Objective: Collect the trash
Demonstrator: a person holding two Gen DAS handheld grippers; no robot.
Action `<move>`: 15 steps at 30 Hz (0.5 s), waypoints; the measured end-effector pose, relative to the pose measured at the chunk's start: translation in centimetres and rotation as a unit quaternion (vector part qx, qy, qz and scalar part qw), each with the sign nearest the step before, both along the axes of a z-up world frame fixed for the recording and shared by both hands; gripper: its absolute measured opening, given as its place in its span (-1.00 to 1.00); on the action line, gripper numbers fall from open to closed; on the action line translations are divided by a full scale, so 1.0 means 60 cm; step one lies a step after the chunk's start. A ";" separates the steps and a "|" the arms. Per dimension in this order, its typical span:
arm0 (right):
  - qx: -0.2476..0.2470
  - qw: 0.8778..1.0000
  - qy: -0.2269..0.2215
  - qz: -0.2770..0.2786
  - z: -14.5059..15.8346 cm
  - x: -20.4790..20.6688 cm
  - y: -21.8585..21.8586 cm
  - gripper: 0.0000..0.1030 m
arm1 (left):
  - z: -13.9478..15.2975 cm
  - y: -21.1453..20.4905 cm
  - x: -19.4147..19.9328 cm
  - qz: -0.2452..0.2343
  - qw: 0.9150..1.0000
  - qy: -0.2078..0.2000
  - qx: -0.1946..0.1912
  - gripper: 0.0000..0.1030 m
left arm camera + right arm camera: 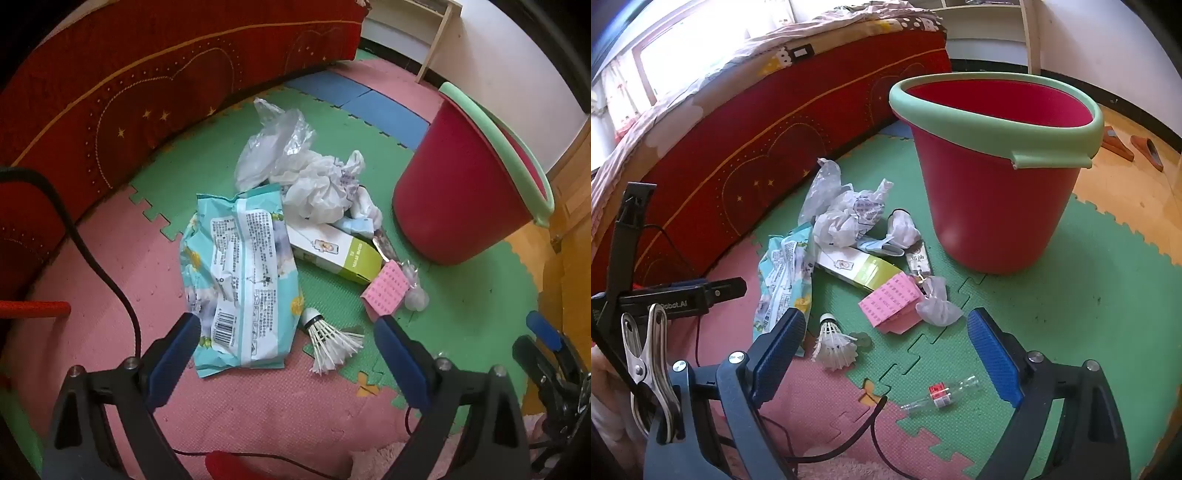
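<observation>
Left wrist view. Jaws: left gripper (288,328) spread wide, nothing between the pads, tilted steeply down over the litter.
- Teal wrapper (240,273): large, flat, crumpled, lying on the foam floor mat (258,406) just ahead of the left-hand finger (177,354). Judged the nearest pick; a pinch on a raised fold or edge should serve better than pressing on the flat face.
- Shuttlecock (327,341): on its side, between the fingertips' line and the wrapper. Light; likely to roll if nudged.
- Green-and-white box (332,251), pink card (384,291), crumpled white paper (321,195), clear plastic bag (273,147): heaped together beyond the wrapper, touching or overlapping.
- Red bucket (458,192), green rim: upright, to the right of the heap, near it but apart.

Right wrist view. Jaws: right gripper (886,343) likewise spread, empty, pointing down toward the same heap.
- Shuttlecock (834,345): just beside the left-hand finger.
- Pink card (890,304) with a small knotted clear bag (938,306) at its edge: ahead, between the fingers' line.
- Small clear bottle (942,397) with a red label: lying alone on the green mat, near the right-hand finger, apart from the heap.
- Red bucket (993,184): mouth open, interior appears empty as far as it shows.

Handling note: nothing collected yet, by the look of it. One item per grip, lifted clear of its neighbours before crossing to the bucket, should avoid dragging the heap.
</observation>
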State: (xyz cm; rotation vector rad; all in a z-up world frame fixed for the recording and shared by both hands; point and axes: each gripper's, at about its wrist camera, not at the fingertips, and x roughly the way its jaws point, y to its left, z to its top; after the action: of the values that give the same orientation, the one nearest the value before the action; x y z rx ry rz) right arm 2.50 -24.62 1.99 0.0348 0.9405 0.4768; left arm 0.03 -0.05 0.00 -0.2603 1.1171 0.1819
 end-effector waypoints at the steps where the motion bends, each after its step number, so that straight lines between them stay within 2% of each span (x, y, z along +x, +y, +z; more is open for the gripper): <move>1: 0.002 1.000 0.000 0.000 0.000 0.000 0.000 0.79 | 0.000 0.000 0.000 -0.002 1.000 -0.002 -0.002 0.89; 15: -0.002 1.000 0.000 0.000 0.000 0.002 -0.001 0.79 | 0.005 -0.001 0.000 0.000 1.000 -0.008 -0.003 0.89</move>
State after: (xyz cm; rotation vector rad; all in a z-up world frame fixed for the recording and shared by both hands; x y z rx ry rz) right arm 2.63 -24.68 2.01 0.0313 0.9410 0.4756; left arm 0.06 -0.13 0.28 -0.2676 1.1026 0.1768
